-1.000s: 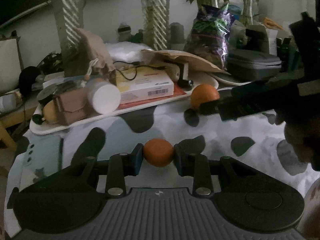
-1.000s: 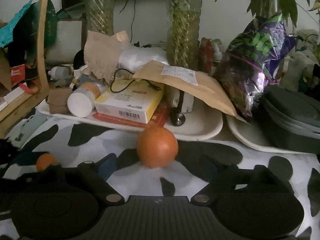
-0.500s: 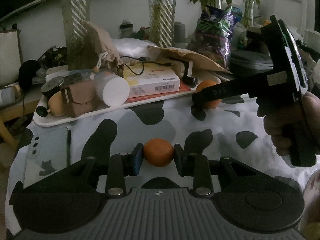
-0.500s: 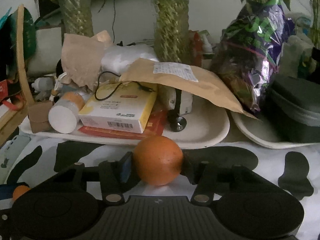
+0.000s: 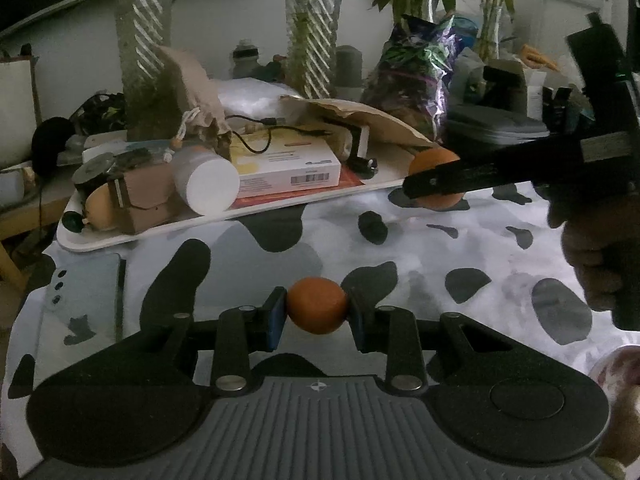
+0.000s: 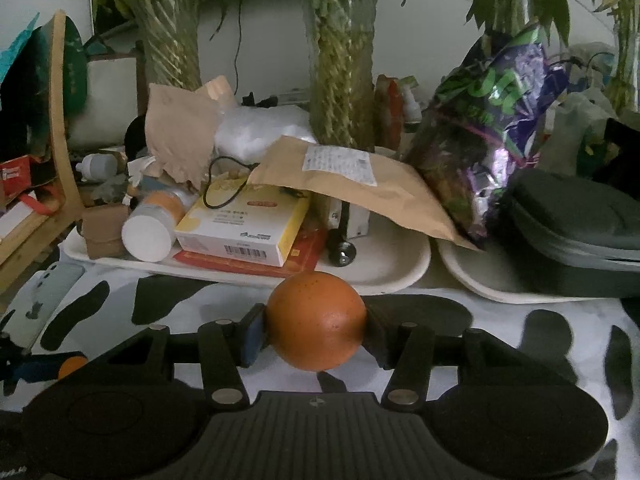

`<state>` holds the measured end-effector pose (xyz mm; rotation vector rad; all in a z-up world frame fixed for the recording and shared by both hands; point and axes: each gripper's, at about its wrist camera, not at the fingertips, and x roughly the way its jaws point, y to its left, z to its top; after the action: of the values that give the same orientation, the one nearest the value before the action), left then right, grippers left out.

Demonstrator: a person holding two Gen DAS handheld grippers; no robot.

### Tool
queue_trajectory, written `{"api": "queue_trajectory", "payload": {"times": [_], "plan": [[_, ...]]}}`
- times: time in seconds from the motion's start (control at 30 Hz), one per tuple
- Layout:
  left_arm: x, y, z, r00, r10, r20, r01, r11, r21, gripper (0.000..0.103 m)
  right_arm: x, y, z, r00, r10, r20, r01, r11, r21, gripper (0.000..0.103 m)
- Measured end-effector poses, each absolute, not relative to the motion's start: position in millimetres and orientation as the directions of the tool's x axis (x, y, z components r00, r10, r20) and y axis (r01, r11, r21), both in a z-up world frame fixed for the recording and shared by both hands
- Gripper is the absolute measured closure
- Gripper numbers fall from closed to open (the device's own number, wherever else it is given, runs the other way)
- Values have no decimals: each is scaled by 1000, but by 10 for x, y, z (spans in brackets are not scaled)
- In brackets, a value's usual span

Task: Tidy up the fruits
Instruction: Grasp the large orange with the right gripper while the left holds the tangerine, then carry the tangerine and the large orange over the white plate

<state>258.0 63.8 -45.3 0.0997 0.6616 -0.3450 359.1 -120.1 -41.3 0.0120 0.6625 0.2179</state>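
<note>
Orange and smooth, the small fruit [image 5: 317,305] sits squeezed between the pads of our left gripper [image 5: 316,312], its jaws drawn in narrow around it. It is round, matte and evenly coloured. Our right gripper [image 6: 316,330] clamps a larger orange [image 6: 316,320], a pad pressed to each side; its rind is faintly speckled with dark dots and it bulges above and below the jaws. Beyond both sets of jaws lies the cow-patterned cloth [image 5: 420,248], then a cluttered white tray [image 6: 384,276]. From our left camera the larger fruit shows up ahead and right of the jaws.
</note>
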Motion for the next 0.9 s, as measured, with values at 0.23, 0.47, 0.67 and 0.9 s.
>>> {"api": "queue_trajectory", "payload": {"times": [0.23,0.47,0.67,0.9], "plan": [[2510,524,-414,724,-295,-623,341,939,-48,71,3295,-1330,-281,770,219,-600,-221,973,71,49],[2340,383,-340,721,-319,-615,360,931,-61,71,2983,-1460,-134,777,239,-583,-230,969,91,49],[2136,260,-266,721,-334,-607,376,925,-63,71,2715,-1561,-100,777,232,-586,-231,970,78,49],[1917,135,-178,723,-357,-592,391,917,-76,71,2329,-1699,-42,772,233,-591,-247,967,59,49]]}}
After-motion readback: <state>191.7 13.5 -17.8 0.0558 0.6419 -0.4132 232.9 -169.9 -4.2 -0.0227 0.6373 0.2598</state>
